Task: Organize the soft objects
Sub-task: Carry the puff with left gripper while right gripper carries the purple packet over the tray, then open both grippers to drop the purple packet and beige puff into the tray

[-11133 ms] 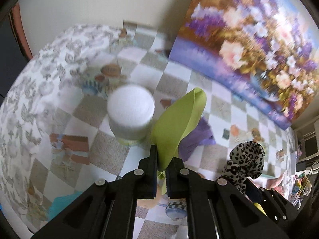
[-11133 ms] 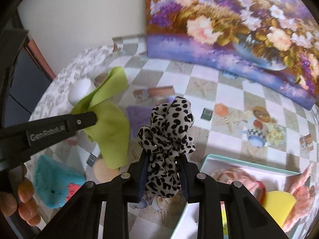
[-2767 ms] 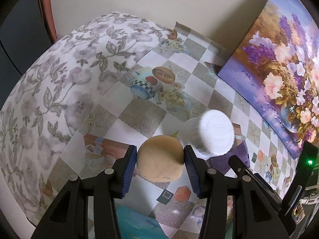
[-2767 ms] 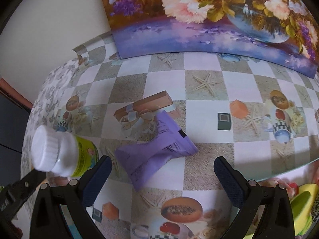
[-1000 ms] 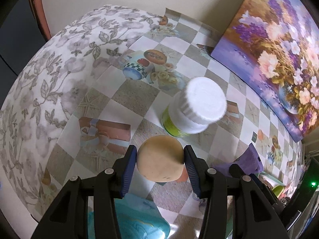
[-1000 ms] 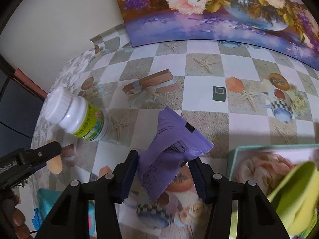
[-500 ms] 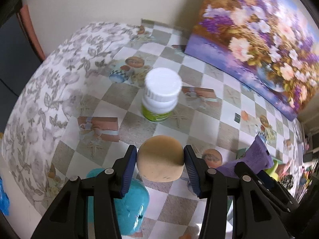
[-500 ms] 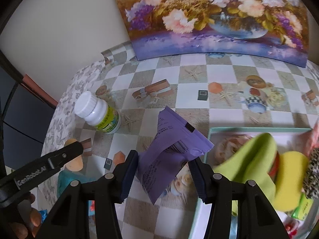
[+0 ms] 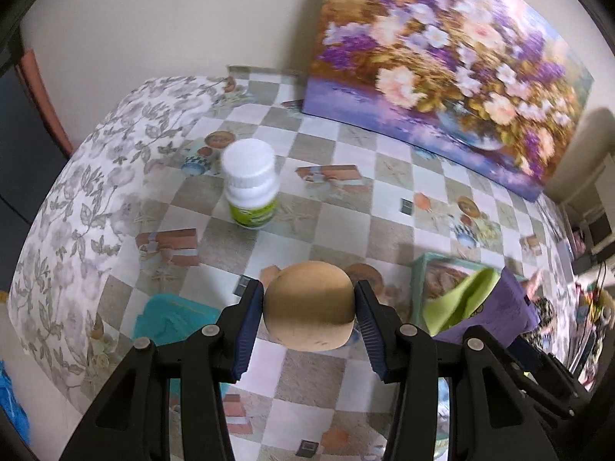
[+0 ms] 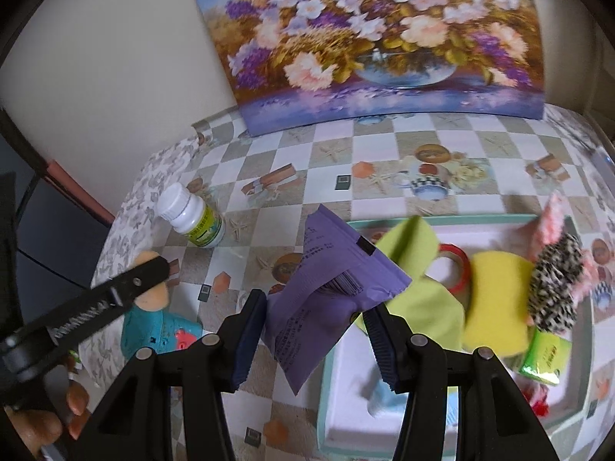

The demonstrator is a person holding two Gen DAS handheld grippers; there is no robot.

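- Above the table's [image 9: 326, 384] near edge, the left gripper [image 9: 309, 317] clamps a tan ball [image 9: 309, 307].
- Right gripper [image 10: 315, 319] clamps a purple packet [image 10: 326, 296] beside the tray's [image 10: 326, 384] left rim.
- Farther back, a bottle [image 9: 251, 186] stands before the painting [image 10: 376, 38].

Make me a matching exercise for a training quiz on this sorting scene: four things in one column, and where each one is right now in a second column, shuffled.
Things
1. round tan foam ball
2. flat purple foil packet
3. white plastic bottle with a green label
4. folded lime-green cloth

Places
A. standing on the checkered tablecloth
B. lying in the shallow teal-rimmed tray
C. clamped in the left gripper
D. clamped in the right gripper

Pairs: 1-C, 2-D, 3-A, 4-B
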